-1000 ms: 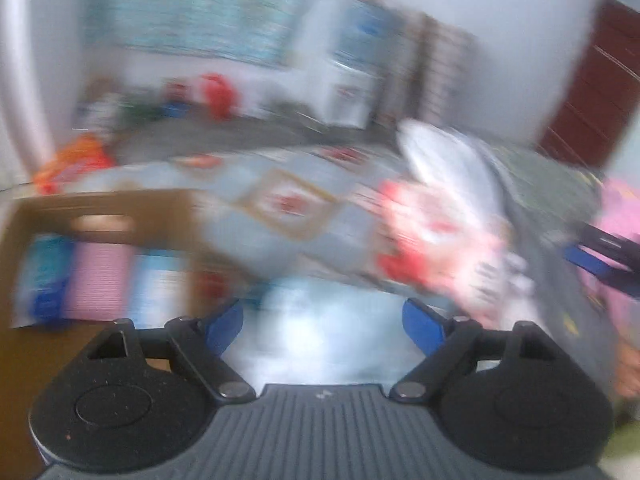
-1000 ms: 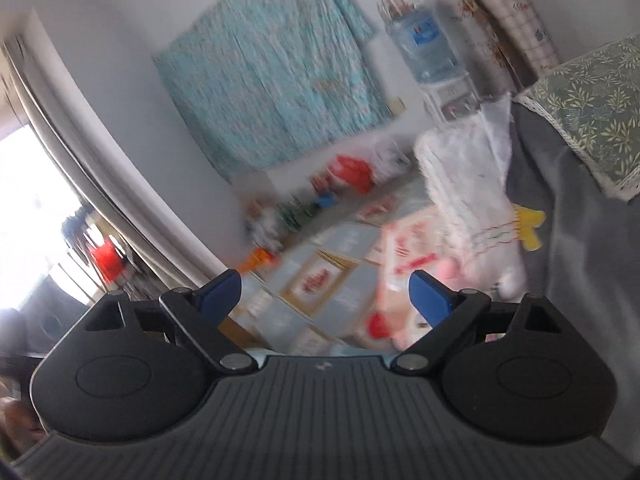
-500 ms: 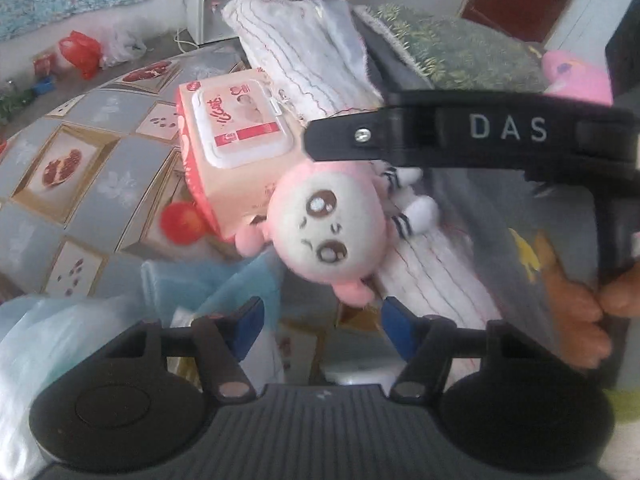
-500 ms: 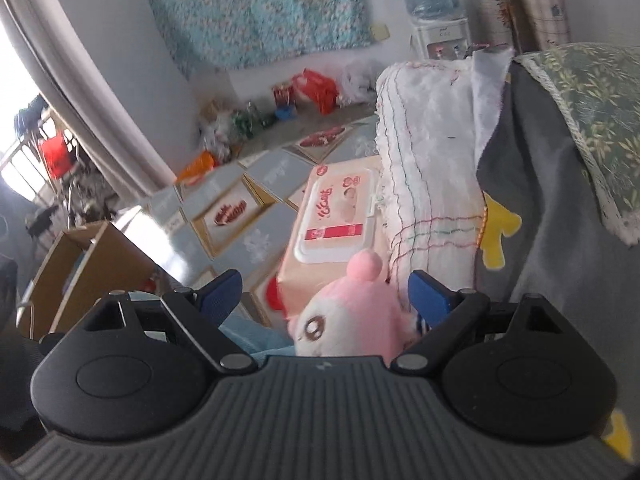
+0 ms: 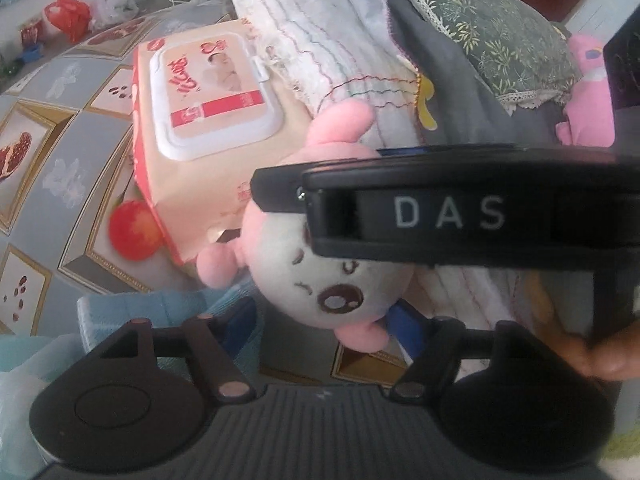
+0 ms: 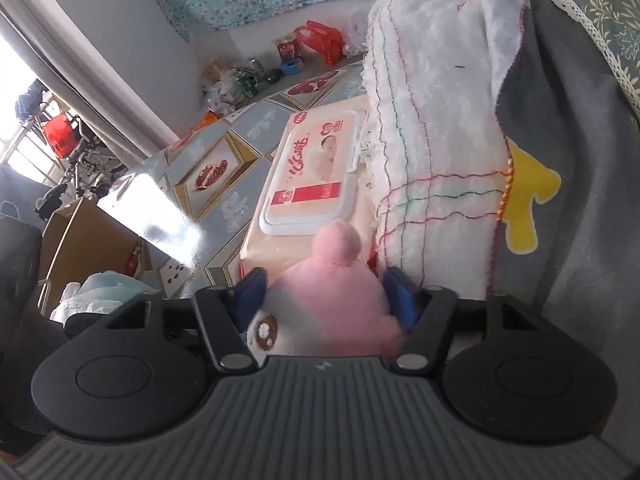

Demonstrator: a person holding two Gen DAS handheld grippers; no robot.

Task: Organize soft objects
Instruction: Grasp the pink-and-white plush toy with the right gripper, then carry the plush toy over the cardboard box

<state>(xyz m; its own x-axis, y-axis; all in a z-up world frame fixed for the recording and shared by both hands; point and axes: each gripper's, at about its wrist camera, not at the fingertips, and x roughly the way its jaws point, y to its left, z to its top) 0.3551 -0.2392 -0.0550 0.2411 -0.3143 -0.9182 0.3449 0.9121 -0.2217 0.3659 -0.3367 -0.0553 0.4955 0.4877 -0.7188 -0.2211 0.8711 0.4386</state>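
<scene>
While right claw (image 6: 328, 300) closes around it | plush doll (image 6: 332, 304): pink hood, white face | left claw (image 5: 324, 324) open

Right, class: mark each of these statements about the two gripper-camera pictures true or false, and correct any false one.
1. The right gripper has the pink plush toy between its fingers. True: its jaws have just been closing, and the pads press on the toy's head.
2. The lid of the wipes pack is flipped open. False: the lid is shut flat.
3. The wipes pack lies right beside the folded white towel. True.
4. The red ball sits on top of the wipes pack. False: it lies on the tablecloth, at the pack's lower corner.
</scene>
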